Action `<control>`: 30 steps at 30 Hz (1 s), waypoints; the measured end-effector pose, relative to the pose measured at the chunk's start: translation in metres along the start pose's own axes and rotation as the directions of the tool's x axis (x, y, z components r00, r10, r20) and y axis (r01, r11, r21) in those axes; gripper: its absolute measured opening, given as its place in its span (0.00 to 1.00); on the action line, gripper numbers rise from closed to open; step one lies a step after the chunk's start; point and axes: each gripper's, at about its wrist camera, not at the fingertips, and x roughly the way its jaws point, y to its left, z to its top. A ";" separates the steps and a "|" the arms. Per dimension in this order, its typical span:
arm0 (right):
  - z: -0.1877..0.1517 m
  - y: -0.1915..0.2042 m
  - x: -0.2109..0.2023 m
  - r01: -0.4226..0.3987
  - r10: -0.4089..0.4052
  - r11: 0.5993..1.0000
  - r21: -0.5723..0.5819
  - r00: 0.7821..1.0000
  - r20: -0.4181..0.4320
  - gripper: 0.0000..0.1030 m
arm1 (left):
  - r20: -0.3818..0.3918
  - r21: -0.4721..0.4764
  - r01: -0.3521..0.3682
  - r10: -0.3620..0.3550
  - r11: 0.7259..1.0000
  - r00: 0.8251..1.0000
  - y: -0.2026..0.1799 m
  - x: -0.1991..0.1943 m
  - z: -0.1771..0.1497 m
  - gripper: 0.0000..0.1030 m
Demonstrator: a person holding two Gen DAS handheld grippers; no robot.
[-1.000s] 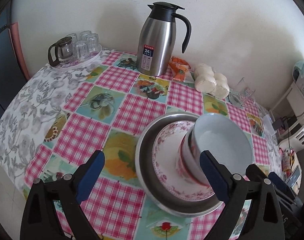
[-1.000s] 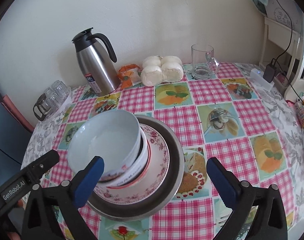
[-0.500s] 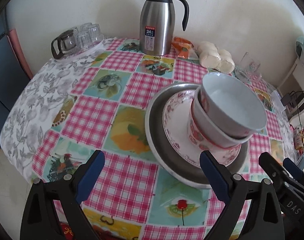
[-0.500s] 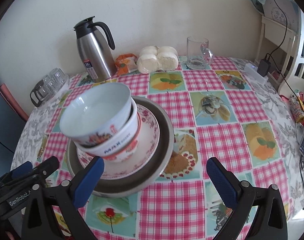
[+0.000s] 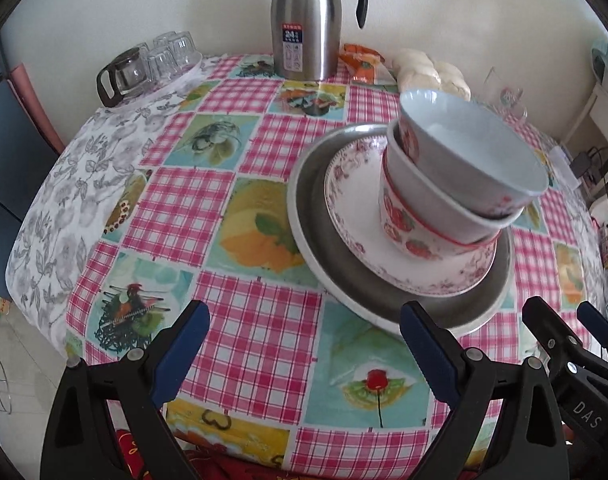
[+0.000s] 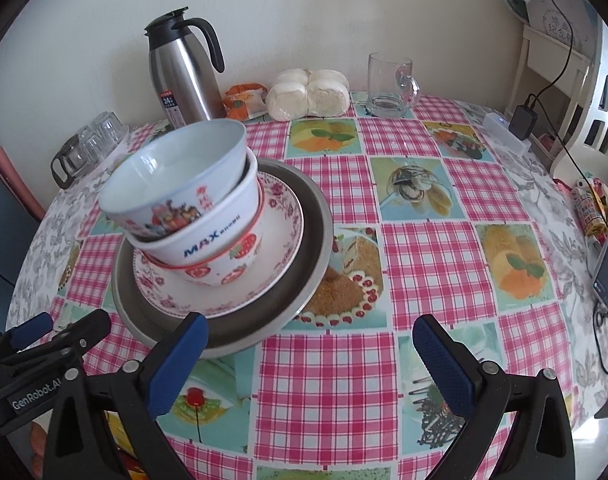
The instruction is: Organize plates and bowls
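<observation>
Currently both the left gripper (image 5: 299, 346) and right gripper (image 6: 310, 356) are held spread and empty near the tray (image 6: 312, 216), where the tilted top bowl (image 6: 175, 176) should be reseated level before anything is lifted.

Both wrist views face the dish stack (image 5: 444, 216) nearby.

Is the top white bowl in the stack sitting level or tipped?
Tipped. The top white bowl leans inside the MAX-lettered bowl beneath; its rim slants in both wrist views. It looks empty.
</observation>
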 end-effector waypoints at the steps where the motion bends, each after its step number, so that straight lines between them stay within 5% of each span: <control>1: -0.001 -0.001 0.001 0.003 -0.003 1.000 0.000 1.000 -0.005 1.00 | -0.008 0.001 -0.003 0.003 1.000 1.000 0.000 0.002 0.000 0.93; 30: -0.012 -0.009 0.022 0.015 -0.015 1.000 -0.009 0.997 -0.071 1.00 | -0.110 0.025 -0.008 0.011 1.000 0.994 -0.009 0.027 0.000 0.93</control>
